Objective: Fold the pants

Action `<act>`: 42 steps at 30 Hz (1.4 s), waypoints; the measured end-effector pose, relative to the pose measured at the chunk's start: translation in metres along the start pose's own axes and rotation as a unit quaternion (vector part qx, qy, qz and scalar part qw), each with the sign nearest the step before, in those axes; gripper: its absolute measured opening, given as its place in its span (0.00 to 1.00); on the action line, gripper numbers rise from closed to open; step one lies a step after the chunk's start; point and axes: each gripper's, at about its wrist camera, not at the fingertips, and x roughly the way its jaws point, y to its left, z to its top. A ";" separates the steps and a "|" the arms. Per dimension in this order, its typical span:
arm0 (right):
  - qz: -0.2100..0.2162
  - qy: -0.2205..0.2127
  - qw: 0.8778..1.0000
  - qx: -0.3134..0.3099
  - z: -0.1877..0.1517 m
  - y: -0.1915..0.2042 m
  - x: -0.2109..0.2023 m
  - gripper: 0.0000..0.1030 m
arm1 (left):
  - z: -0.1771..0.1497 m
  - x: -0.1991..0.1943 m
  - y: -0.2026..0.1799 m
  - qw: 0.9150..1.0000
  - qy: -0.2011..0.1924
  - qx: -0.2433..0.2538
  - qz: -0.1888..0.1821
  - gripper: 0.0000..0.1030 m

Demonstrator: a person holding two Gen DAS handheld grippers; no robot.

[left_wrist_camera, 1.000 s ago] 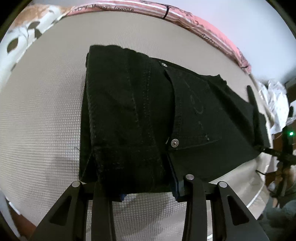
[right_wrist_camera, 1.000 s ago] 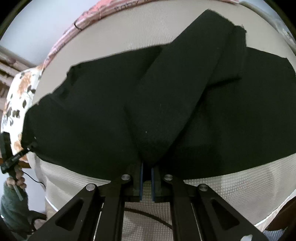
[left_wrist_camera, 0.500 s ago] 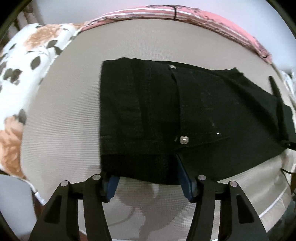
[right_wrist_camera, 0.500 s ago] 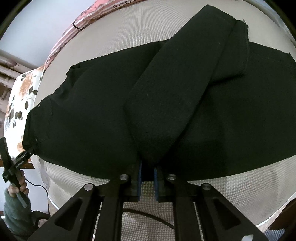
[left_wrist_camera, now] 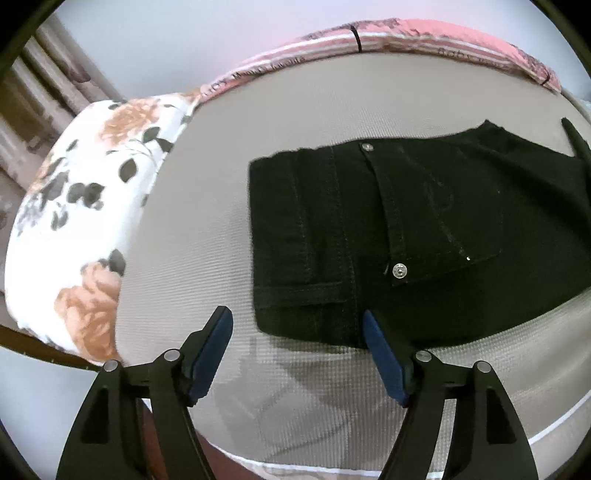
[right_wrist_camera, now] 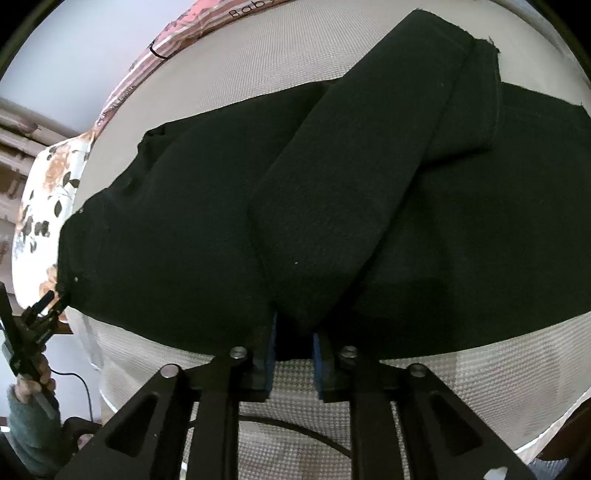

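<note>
One pair of black jeans (left_wrist_camera: 424, 236) lies flat on the beige textured mat (left_wrist_camera: 221, 192), ahead of both tools. In the left wrist view the waistband end faces the left gripper (left_wrist_camera: 297, 341). Two metal rivets are visible on the back pocket: one (left_wrist_camera: 400, 270) close ahead of the right-hand finger, one (left_wrist_camera: 366, 147) further ahead at the far edge. The left gripper's two blue pads (left_wrist_camera: 212, 349) stand wide apart and hold nothing; the right-hand pad tip sits at the near edge of the jeans, and contact cannot be confirmed. The left-hand pad is clear of the cloth, over bare mat.

In the right wrist view one folded trouser leg (right_wrist_camera: 354, 192) lies diagonally across the rest of the garment, its near end reaching down between the right gripper's (right_wrist_camera: 293, 338) two pads. Those pads are narrowly parted either side of that end; whether they grip the cloth cannot be told.

One floral pillow (left_wrist_camera: 77, 236) lies ahead to the left of the left gripper. One pink striped cloth (left_wrist_camera: 406, 35) borders the far edge of the mat
</note>
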 end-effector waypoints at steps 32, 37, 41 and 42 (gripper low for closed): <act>0.028 -0.092 0.994 0.052 0.095 -0.109 -0.083 0.35 | 0.024 -0.061 -0.263 0.934 -0.095 0.238 -0.249 0.71; 0.032 -0.099 0.992 0.068 0.140 -0.130 -0.076 0.35 | 0.033 -0.060 -0.303 0.930 -0.091 0.235 -0.268 0.71; 0.041 -0.098 0.990 0.092 0.168 -0.148 -0.065 0.35 | 0.039 -0.053 -0.324 0.933 -0.085 0.231 -0.262 0.71; 0.041 -0.099 0.989 0.098 0.174 -0.152 -0.062 0.35 | 0.042 -0.050 -0.329 0.935 -0.081 0.228 -0.261 0.71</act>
